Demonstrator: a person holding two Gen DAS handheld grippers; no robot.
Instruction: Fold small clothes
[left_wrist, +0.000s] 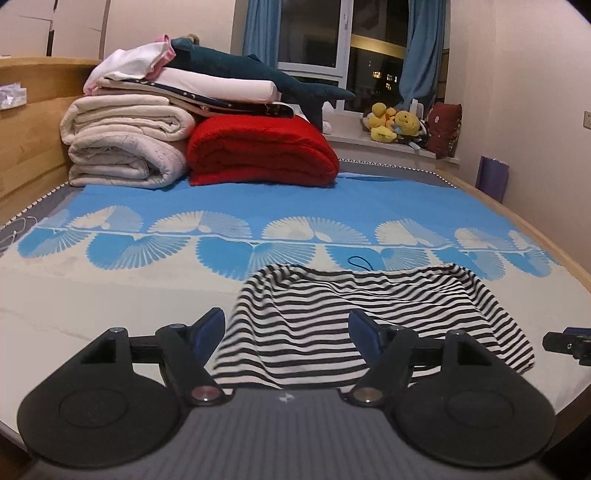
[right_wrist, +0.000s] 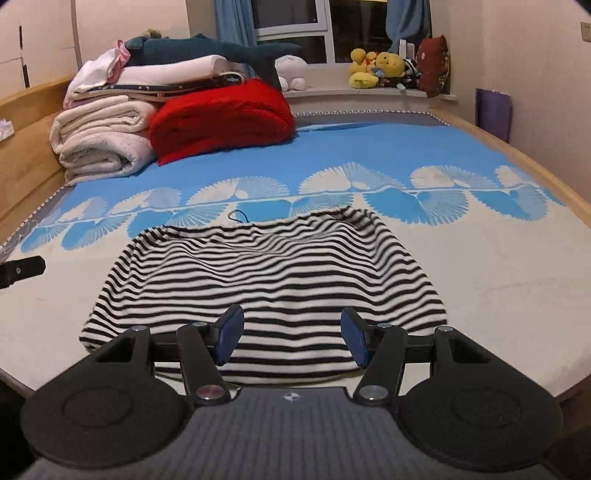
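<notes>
- While the black-and-white striped small garment (right_wrist: 266, 291) lies flat on the cream and blue patterned bed cover (right_wrist: 480, 280), near its front edge, both grippers hang wide open and hold nothing
- left gripper (left_wrist: 286, 330) sits at the cloth's left edge, so it may pinch only one layer
- right gripper (right_wrist: 291, 338) may grab the bed cover too
- uneven pulls would make a crooked fold

You are looking at one striped garment (right_wrist: 266, 280), two grippers (left_wrist: 286, 332) (right_wrist: 291, 339), one red blanket (right_wrist: 221, 114), one plush shark (right_wrist: 207, 50) and two blue curtains (left_wrist: 258, 29) (left_wrist: 424, 48).
</notes>
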